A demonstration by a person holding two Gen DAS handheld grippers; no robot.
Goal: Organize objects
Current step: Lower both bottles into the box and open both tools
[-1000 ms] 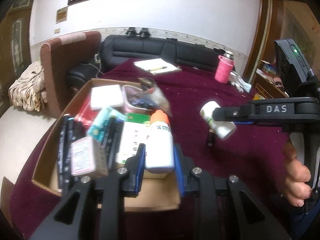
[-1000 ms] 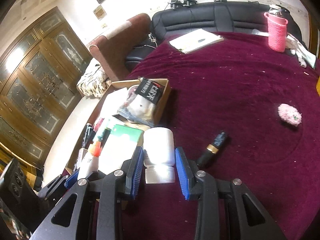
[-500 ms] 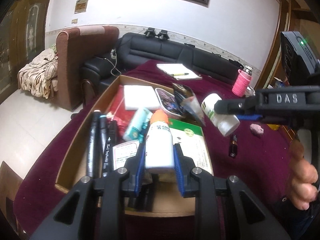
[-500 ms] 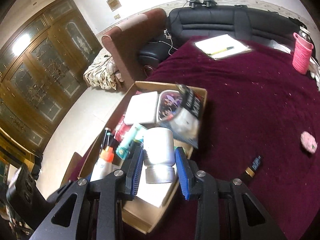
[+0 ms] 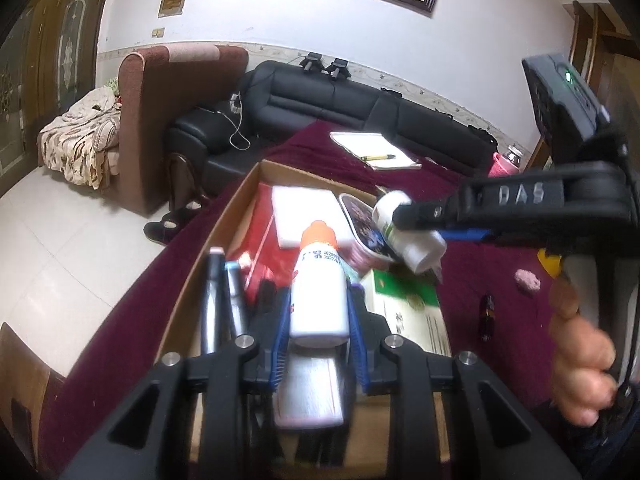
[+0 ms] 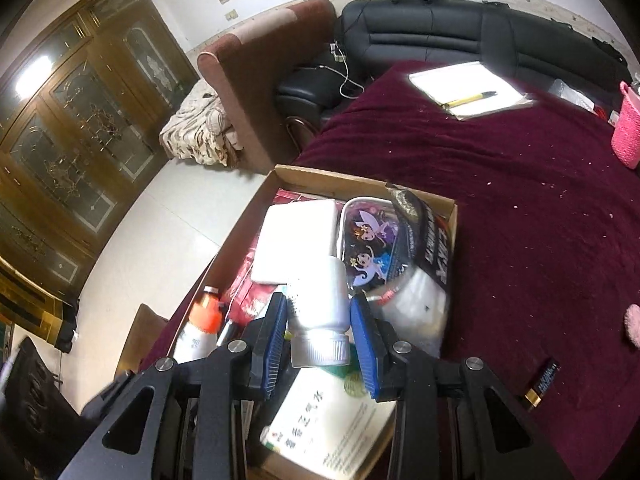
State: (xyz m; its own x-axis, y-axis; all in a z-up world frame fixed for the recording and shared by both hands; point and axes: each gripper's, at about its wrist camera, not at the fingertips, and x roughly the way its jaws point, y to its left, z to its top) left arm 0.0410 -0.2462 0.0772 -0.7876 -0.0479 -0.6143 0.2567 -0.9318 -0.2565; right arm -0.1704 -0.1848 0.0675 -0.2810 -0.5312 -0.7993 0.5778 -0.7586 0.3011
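Observation:
My left gripper [image 5: 318,316] is shut on a white bottle with an orange cap [image 5: 318,288], held over the near end of the open cardboard box [image 5: 240,196]. The same bottle [image 6: 200,328] shows at lower left in the right wrist view. My right gripper [image 6: 322,320] is shut on a white pill bottle [image 6: 320,304], cap toward the camera, above the box [image 6: 360,182] and its contents. In the left wrist view the right gripper [image 5: 416,216] holds that pill bottle [image 5: 416,240] over the box's right side, with a hand [image 5: 580,360] on its handle.
The box holds markers [image 5: 212,300], a white pad [image 6: 296,236], a cartoon tin [image 6: 372,248], a black packet [image 6: 432,244] and a green-and-white booklet [image 6: 332,424]. On the maroon cloth [image 6: 520,208] lie a small black tube [image 6: 542,380], a pink puff [image 5: 527,280], a notepad with pen [image 6: 468,90] and a pink cup [image 6: 628,136].
Both grippers have carried their bottles leftward over the cardboard box. The right one came from above the bare cloth near the black tube. Grips are unchanged.

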